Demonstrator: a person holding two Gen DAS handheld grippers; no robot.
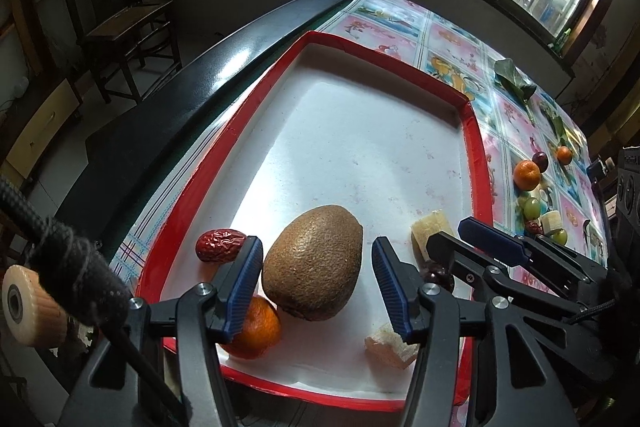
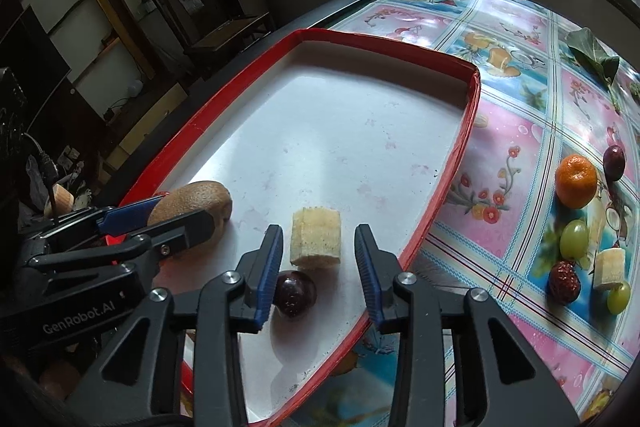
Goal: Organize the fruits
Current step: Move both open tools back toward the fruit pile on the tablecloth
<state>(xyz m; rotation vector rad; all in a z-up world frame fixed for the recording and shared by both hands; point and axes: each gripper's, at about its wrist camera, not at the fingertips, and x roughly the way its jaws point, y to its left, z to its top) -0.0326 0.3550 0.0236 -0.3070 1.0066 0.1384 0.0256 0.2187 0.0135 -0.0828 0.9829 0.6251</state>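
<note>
A red-rimmed white tray (image 1: 472, 131) (image 2: 468, 131) lies on the table. My left gripper (image 1: 318, 281) is open, its jaws on either side of a brown kiwi (image 1: 314, 263) (image 2: 192, 203) resting in the tray. Beside it lie a red date (image 1: 218, 245), a tangerine (image 1: 256, 327) and a pale fruit chunk (image 1: 390, 345). My right gripper (image 2: 318, 269) is open over a banana piece (image 2: 316, 239) (image 1: 434, 229) and a dark plum (image 2: 294, 293) (image 1: 438, 273) in the tray.
On the flowered tablecloth right of the tray lie a tangerine (image 2: 576, 181) (image 1: 527, 174), a plum (image 2: 614, 163), green grapes (image 2: 574, 239), a red date (image 2: 564, 283), a banana piece (image 2: 610, 269) and a green leaf (image 2: 592, 57). A wooden chair (image 1: 124, 27) stands beyond the table's dark edge.
</note>
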